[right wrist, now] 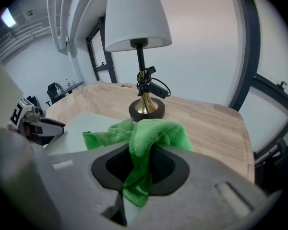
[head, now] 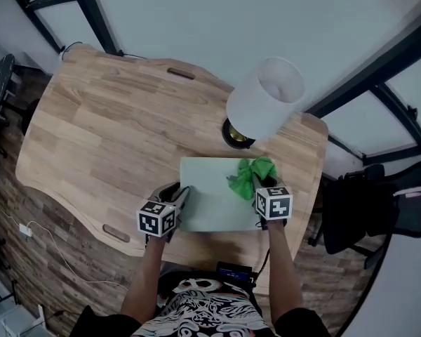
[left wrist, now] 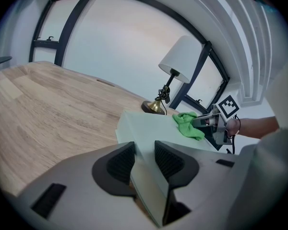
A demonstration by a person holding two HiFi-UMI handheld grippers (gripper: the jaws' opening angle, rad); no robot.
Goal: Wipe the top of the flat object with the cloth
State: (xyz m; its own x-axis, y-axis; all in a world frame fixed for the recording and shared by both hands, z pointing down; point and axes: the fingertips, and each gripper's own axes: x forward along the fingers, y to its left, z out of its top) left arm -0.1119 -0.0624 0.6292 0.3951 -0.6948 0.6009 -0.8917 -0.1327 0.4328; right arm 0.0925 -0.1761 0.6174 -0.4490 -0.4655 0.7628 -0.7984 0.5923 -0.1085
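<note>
pale green board (head: 212, 201) lay on wooden table (head: 105, 135), left gripper (left wrist: 144, 158) clamped on its near edge, right gripper (right wrist: 140, 166) gripped green cloth (head: 252, 175) atop board, beside white-shaded lamp (head: 265, 98)

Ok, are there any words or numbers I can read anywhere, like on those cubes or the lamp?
No readable words or numbers anywhere.
Left marker cube and right marker cube: only black-and-white square patterns, no letters.
Lamp, green cloth and flat object: blank.
Shirt: a print, nothing legible.
</note>
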